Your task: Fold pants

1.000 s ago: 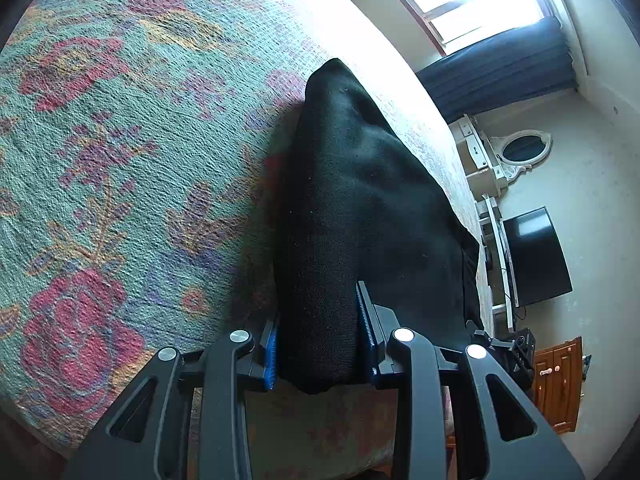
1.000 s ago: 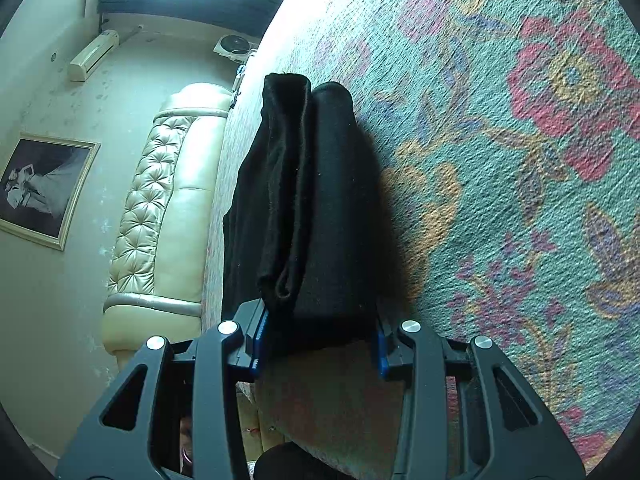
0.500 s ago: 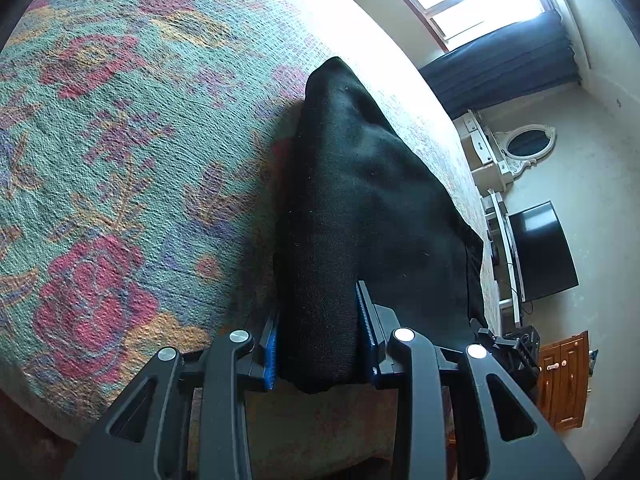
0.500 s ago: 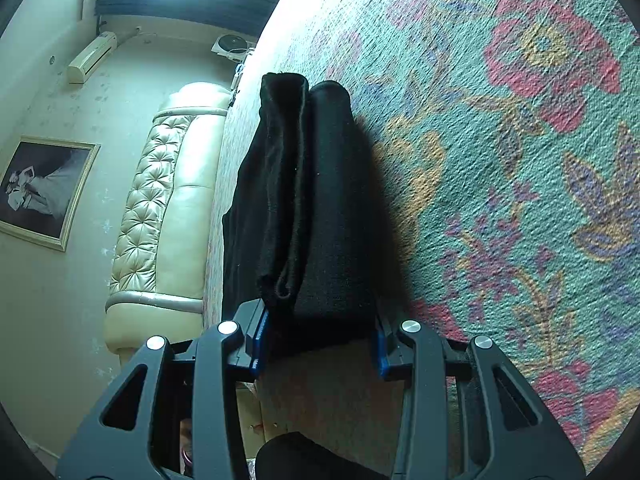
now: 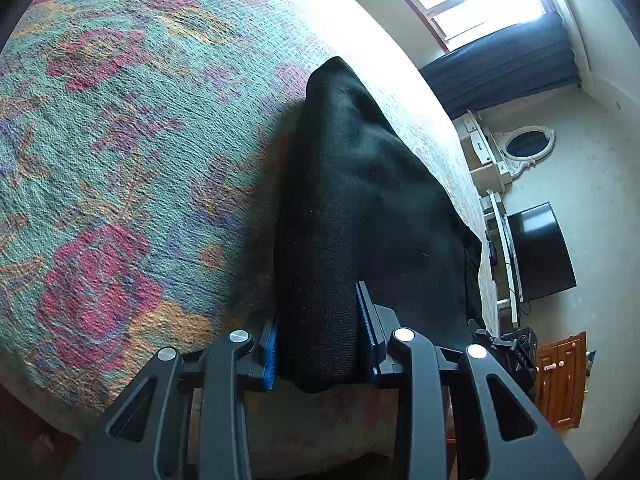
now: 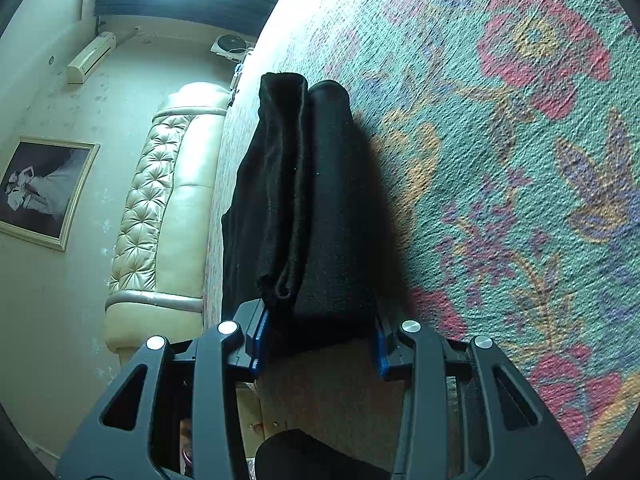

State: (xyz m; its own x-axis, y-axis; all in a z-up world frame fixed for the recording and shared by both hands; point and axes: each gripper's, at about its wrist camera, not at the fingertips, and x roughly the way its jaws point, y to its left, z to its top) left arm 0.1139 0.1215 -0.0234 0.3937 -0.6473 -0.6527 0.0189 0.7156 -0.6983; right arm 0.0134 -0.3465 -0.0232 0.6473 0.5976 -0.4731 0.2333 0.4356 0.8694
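The black pants [image 5: 360, 208] are folded into a thick bundle lying on a floral bedspread [image 5: 120, 140]. My left gripper [image 5: 318, 344] is shut on one end of the bundle, which fills the gap between its blue pads. In the right wrist view the pants [image 6: 304, 200] show stacked layers with a hem edge on the left. My right gripper [image 6: 320, 344] is shut on the other end of the bundle, its pads pressed against both sides. Both grippers hold the bundle near the bed's edge.
The bedspread [image 6: 520, 160] stretches wide beyond the pants. A cream tufted headboard [image 6: 160, 208] and a framed picture [image 6: 40, 192] are beside the bed. A dark TV [image 5: 540, 256], a white dresser with oval mirror [image 5: 524, 144] and a wooden cabinet [image 5: 560, 380] stand across the room.
Both grippers keep their hold on the pants. The bedspread pattern slides slightly under both views, so the bundle has shifted a little across the bed.
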